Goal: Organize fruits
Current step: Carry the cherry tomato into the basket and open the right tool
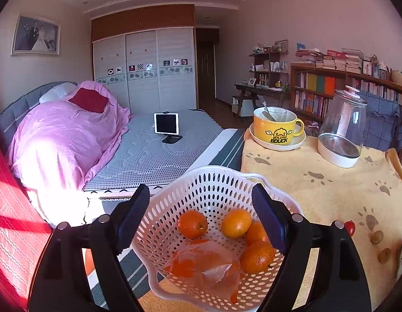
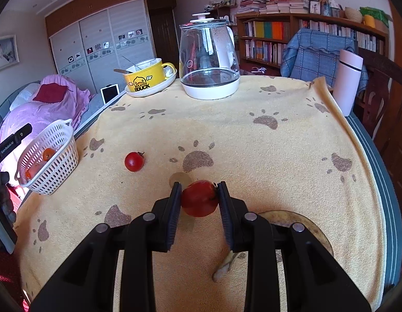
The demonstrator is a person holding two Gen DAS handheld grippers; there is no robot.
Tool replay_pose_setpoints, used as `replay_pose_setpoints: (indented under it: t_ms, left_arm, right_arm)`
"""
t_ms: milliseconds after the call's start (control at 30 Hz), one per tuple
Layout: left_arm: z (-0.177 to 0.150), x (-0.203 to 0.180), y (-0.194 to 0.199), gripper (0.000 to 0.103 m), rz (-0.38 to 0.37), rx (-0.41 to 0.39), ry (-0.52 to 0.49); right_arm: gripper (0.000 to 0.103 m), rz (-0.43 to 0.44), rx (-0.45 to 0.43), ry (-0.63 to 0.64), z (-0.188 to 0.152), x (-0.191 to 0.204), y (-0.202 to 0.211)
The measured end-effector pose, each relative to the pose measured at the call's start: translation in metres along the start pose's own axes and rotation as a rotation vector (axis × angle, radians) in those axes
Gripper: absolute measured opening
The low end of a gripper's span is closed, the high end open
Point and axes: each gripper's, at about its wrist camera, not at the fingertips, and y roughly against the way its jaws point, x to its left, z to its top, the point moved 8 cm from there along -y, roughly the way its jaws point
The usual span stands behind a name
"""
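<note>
So the whole setup sits on a table with a yellow paw-print towel (image 2: 227, 135), kettle (image 2: 210, 59) and duck mug (image 2: 145, 78) parked at the far edge. The white basket (image 2: 51, 161) is over at the left edge of the towel, looks tipped up, and the left gripper (image 1: 201, 215) is right over it with its jaws spread wide, holding nothing as far as I can see.

Step in hand, I'd say: picking up loose tomatoes to drop in the basket. The right gripper (image 2: 199, 200) has its jaws narrowed onto a tomato (image 2: 198, 199), pads touching both sides. Whether it's off the towel yet I can't tell. Next move probably needs a lift and a long swing left to the basket, gentle on the squeeze since tomatoes bruise.

View differences: the left cam looks straight into the basket, so you get the oranges (image 1: 236, 222) and a crumpled plastic bag (image 1: 203, 262) in there. The right cam only catches a peek of orange through the holes, but it shows a second tomato (image 2: 134, 161) waiting on the towel, between grip and basket.
</note>
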Motion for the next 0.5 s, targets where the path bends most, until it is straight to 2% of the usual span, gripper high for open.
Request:
replay_pose_setpoints:
  t_ms: [200, 500]
  left_arm:
    - [0.006, 0.014, 0.0, 0.083, 0.006, -0.005, 0.039]
    - [0.014, 0.054, -0.002, 0.084, 0.038, 0.005, 0.146]
  right_arm:
    - [0.029, 0.112, -0.019, 0.066, 0.022, 0.065, -0.002]
    - [0.029, 0.311, 0.006, 0.112, 0.041, 0.169, -0.013]
